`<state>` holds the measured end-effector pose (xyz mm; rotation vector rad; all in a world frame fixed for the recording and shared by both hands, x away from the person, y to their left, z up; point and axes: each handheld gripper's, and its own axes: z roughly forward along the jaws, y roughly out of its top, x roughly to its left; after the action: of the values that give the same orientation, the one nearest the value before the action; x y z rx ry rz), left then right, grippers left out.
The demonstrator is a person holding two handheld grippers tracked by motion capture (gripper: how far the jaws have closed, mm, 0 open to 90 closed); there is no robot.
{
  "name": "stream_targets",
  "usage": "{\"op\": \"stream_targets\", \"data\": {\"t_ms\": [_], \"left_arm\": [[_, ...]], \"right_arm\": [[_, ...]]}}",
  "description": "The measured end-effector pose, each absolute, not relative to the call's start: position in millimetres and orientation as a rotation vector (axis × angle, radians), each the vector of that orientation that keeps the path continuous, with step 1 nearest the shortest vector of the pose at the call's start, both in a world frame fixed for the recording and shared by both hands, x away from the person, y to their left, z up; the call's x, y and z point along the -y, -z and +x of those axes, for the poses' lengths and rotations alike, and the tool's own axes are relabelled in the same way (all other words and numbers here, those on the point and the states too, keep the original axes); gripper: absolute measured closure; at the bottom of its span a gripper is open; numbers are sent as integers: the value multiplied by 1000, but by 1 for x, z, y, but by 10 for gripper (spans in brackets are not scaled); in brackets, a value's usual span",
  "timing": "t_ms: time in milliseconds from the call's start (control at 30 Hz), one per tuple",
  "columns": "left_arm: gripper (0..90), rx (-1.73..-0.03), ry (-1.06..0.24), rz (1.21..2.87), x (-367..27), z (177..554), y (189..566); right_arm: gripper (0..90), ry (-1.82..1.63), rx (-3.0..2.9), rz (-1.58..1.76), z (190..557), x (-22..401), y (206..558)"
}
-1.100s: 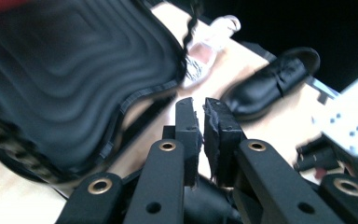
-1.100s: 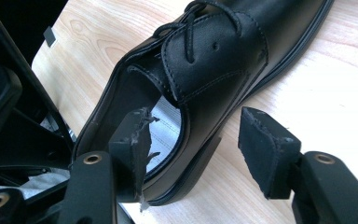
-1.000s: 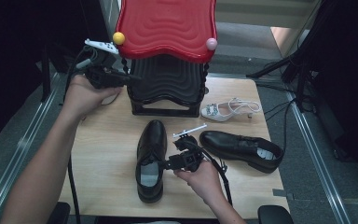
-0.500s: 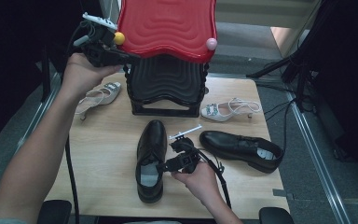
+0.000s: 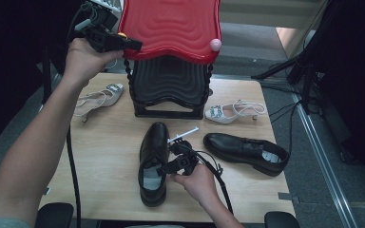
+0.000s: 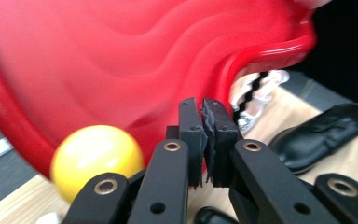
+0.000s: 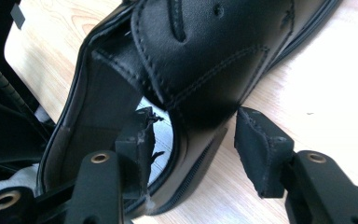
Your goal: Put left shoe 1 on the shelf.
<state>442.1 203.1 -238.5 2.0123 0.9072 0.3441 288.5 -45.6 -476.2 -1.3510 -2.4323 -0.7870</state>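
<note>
Currently we are straddling the side wall of the near black shoe [image 7: 186,60] with our right gripper [image 7: 193,144]: one of its fingers [image 7: 135,140] is sitting inside the opening, the other outside, half open and not yet pinching. Our left gripper [image 6: 204,140] is hanging shut and empty by the red rack [image 5: 171,26]. Both white sandals [image 5: 97,97] and the second black shoe [image 5: 247,149] are lying on the surface [image 5: 109,161], so shelving seems barely begun.

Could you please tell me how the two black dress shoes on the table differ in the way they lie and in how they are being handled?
The near black shoe lies toe away from the person; the far black shoe lies crosswise, toe to the left. The right gripper straddles the near shoe's side wall, while the far shoe lies untouched. Both are glossy black and upright.
</note>
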Motion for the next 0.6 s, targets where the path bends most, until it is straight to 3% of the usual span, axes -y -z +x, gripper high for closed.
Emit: {"op": "stream_targets", "data": {"t_ms": [133,400,600], "left_arm": [[895,-918,-333,2007,-204,446,241],[899,-910,-378,2024,-200,445,242],[900,-911,-383,2027,-200,444,242]], "right_arm": [[548,750,2416,-1391,294,44,479],[573,700,2403,-1374,301,42,485],[708,636,2428,-1356,304,40,487]]}}
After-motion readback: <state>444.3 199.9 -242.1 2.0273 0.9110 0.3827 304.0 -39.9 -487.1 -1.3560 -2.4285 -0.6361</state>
